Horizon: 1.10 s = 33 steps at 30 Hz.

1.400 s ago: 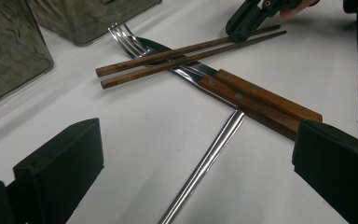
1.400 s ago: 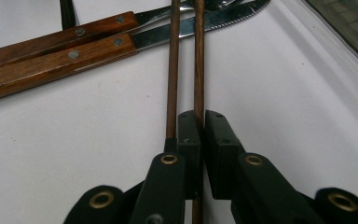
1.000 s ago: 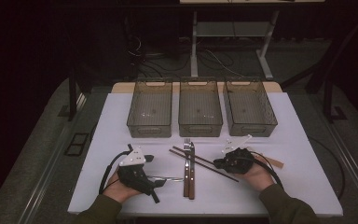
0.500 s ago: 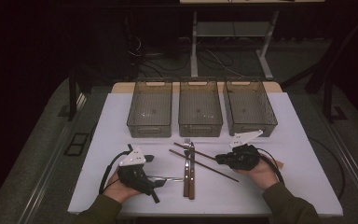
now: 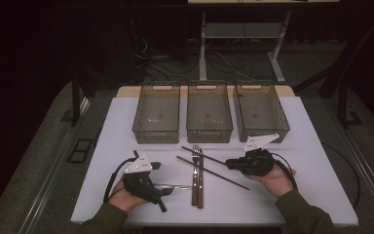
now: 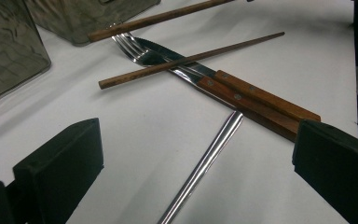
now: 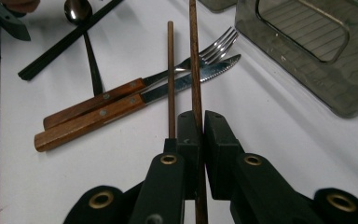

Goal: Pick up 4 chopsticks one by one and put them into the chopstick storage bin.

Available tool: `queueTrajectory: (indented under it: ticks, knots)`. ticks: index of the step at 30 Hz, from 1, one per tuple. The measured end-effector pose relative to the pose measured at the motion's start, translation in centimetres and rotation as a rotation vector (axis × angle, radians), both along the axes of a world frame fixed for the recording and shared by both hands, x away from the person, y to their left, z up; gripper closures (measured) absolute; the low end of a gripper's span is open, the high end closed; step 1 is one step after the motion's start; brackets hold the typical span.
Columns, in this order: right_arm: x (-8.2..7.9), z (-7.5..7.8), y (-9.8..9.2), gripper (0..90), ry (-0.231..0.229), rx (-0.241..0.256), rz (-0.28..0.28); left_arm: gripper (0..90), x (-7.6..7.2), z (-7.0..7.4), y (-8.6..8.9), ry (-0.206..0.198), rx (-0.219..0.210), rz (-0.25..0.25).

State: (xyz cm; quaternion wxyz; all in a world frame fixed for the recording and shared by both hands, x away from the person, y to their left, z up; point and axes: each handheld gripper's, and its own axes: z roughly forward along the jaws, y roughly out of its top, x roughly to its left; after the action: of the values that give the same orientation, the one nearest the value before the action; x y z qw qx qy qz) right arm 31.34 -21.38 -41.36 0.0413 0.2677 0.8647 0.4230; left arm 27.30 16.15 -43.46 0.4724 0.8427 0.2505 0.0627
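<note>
My right gripper (image 5: 230,164) (image 7: 198,122) points left and is shut on the near end of a brown chopstick (image 5: 204,155) (image 7: 195,65). A second chopstick (image 5: 212,173) (image 7: 170,79) lies beside it on the white table. Both cross a wooden-handled fork (image 5: 195,175) (image 7: 121,91) and knife (image 5: 200,178) (image 7: 107,112) lying side by side. My left gripper (image 5: 160,187) (image 6: 196,144) is open wide, its jaws either side of a steel spoon's handle (image 5: 177,186) (image 6: 205,163). The spoon bowl (image 7: 76,11) sits by that gripper.
Three translucent grey bins (image 5: 156,130) (image 5: 209,130) (image 5: 261,130) stand in a row at the back of the white table (image 5: 311,146). A bin wall (image 7: 307,70) is close on the right gripper's right side. Cables trail from both grippers.
The right gripper has shifted slightly right and tilted, its grey plate now higher. The left gripper and the cutlery stay where they were.
</note>
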Motion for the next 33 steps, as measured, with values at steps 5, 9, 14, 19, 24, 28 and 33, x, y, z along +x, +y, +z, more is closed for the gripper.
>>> queueTrajectory:
  ticks: [5, 9, 14, 19, 24, 28, 33]
  knots:
    - [0.1, 0.3, 0.0, 85.1, 0.003, 0.01, -0.006, 0.6, 0.0, 0.0, 0.1, -0.001, -0.004, -0.001]
    - [0.1, 0.8, 0.0, 85.1, -0.003, 0.023, -0.006, 0.6, 0.0, 0.0, 0.0, -0.001, -0.004, 0.0]
    - [0.1, 1.3, 0.1, 85.2, -0.015, 0.033, 0.0, 0.6, 0.1, -0.1, 0.0, -0.001, 0.0, 0.003]
    - [0.3, 1.8, 0.1, 85.1, -0.017, 0.046, -0.003, 0.6, 0.1, -0.1, -0.1, -0.001, 0.004, 0.005]
    - [0.6, 2.1, 0.3, 85.1, -0.022, 0.058, -0.003, 0.6, 0.1, -0.1, -0.1, -0.006, 0.006, 0.007]
    - [0.8, 2.6, 0.8, 85.1, -0.026, 0.065, 0.001, 0.6, 0.1, -0.1, 0.0, -0.006, 0.003, 0.004]
    - [1.3, 2.7, 1.4, 85.1, -0.024, 0.068, -0.002, 0.6, 0.1, 0.0, 0.0, -0.009, -0.001, 0.005]
